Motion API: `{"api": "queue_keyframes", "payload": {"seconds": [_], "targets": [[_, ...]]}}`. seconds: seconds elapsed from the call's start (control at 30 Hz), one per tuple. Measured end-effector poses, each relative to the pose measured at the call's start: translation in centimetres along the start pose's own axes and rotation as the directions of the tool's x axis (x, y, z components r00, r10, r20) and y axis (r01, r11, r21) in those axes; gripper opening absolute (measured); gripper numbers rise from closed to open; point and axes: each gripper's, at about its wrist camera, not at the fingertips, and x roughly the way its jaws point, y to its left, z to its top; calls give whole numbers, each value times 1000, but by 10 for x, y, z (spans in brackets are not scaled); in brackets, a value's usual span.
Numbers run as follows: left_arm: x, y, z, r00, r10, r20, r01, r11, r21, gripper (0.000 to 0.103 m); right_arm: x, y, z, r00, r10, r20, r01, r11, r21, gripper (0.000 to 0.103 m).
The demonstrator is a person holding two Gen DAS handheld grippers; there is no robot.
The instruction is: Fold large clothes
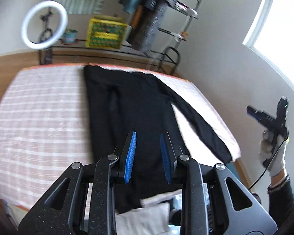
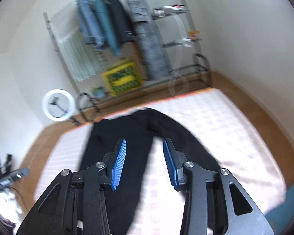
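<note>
Black long-sleeved garment (image 1: 131, 105) lies flat on the checked bed (image 1: 39, 117), one sleeve (image 1: 201, 125) stretched toward the bed's right edge. We note the left claw (image 1: 148, 152) above the garment, blue pads apart, gripping nothing. Right claw (image 2: 144, 162) also spread, empty, above garment (image 2: 123, 137). Clothes rack (image 2: 115, 29) and ring light (image 1: 45, 27) stand beyond the bed

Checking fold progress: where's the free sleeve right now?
In the left wrist view the sleeve lies right of the black garment's body, slanting across the bedspread toward the near right corner; neither hand-held gripper touches it.
</note>
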Motion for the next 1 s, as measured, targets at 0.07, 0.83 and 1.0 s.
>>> {"api": "queue_keyframes", "payload": {"seconds": [0.07,0.83,1.0], "targets": [[22,-20,-3,999,-30,-37,31,999,14,25,-8,-31,-17,998,-51,-27,52,997,49,38],[123,-205,26,982,-125,-139,160,947,277,25,23,-205,-157,937,-167,-308,251,933,257,43],[134,-171,-9,974,-114,-197,155,966,209,25,32,-201,-159,929,-178,-323,259,939,226,33]]}}
